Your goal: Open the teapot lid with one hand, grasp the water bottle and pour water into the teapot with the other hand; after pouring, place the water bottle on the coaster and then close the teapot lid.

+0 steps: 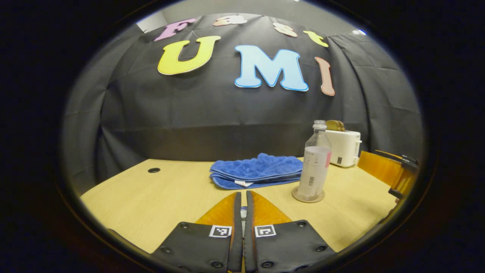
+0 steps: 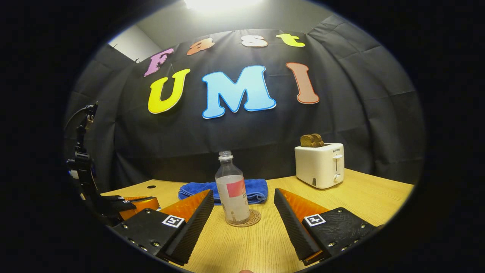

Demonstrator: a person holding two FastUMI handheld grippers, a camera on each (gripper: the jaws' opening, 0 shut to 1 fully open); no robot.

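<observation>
The clear water bottle (image 2: 233,189), uncapped and partly filled, stands upright on the round coaster (image 2: 252,219) in the middle of the wooden table (image 2: 360,197). My right gripper (image 2: 242,223) is open, a finger on either side of the bottle and a little nearer than it, touching nothing. The left gripper view has the bottle (image 1: 315,163) on its coaster (image 1: 307,198) ahead to the right. My left gripper (image 1: 243,212) is shut, with a small pale bit in the slit between its fingers that I cannot identify. It also appears at the left of the right gripper view (image 2: 125,206).
A folded blue towel (image 1: 257,170) lies behind the bottle. A white toaster (image 2: 320,165) with toast in it stands at the back right. A cable hole (image 1: 154,170) sits in the table's far left. The other gripper (image 1: 394,172) is at the right edge.
</observation>
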